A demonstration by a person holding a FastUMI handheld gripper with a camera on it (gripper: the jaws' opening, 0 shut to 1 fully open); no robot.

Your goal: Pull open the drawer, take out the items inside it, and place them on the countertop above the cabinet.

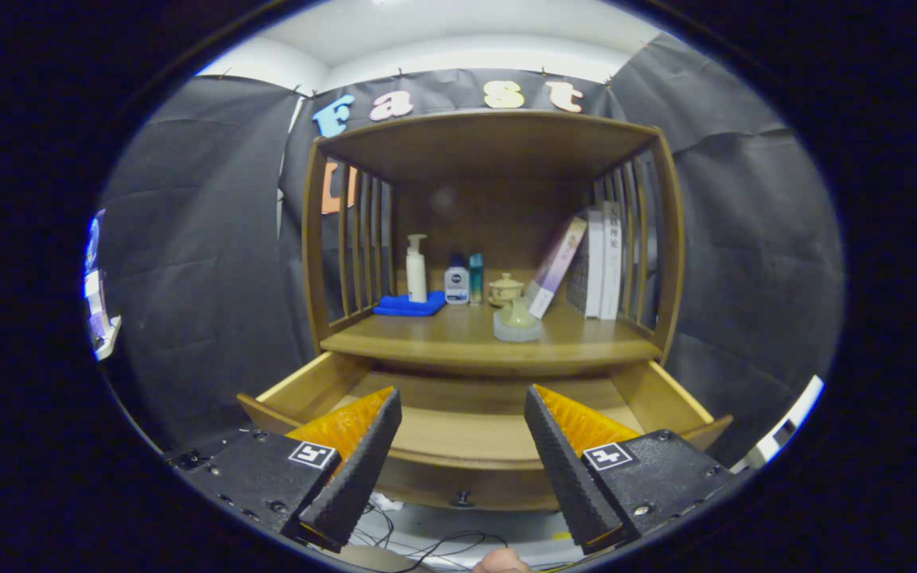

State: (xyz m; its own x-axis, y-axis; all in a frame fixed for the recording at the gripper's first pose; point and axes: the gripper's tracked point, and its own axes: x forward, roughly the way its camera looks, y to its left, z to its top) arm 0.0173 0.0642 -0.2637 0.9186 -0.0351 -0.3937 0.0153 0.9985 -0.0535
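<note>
Gaping jaws flanking pulled-out drawer (458,434)

Tool (462,406): black ribbed fingers (363,465), orange backs, square markers, screws

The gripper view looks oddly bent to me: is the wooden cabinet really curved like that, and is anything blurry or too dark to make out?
In the gripper view, the fisheye lens bows the cabinet posts and the open drawer outward; the shelf's middle, with the pump bottle, is sharp and evenly lit; the underside of the top board lies in shadow; the open gripper shows crisp fingers.
</note>
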